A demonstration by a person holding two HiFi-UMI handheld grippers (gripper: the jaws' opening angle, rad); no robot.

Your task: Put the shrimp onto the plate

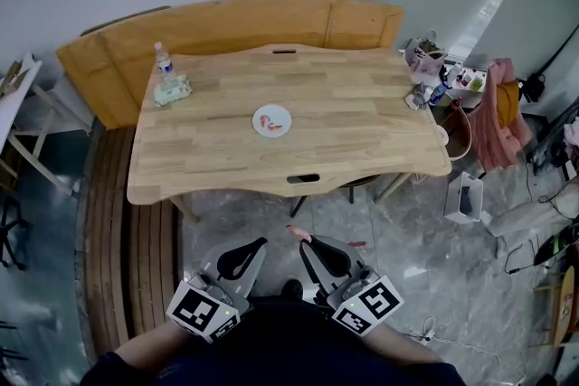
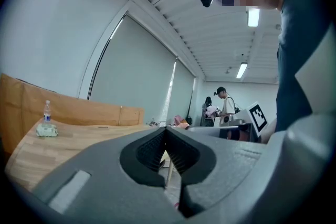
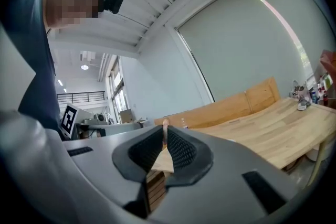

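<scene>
Noted: table [image 1: 362, 122] pale wood grain, plate [image 1: 272, 135] white, shrimp [image 1: 298, 233] pink, floor [image 1: 398, 230] grey marbled, bench [image 1: 271, 18] orange-brown.

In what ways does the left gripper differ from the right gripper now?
The left gripper is shut on nothing; the right gripper is shut on a pink shrimp. The left gripper's tips end bare; the right gripper's have the shrimp sticking out. Both are held low, short of the table.
</scene>
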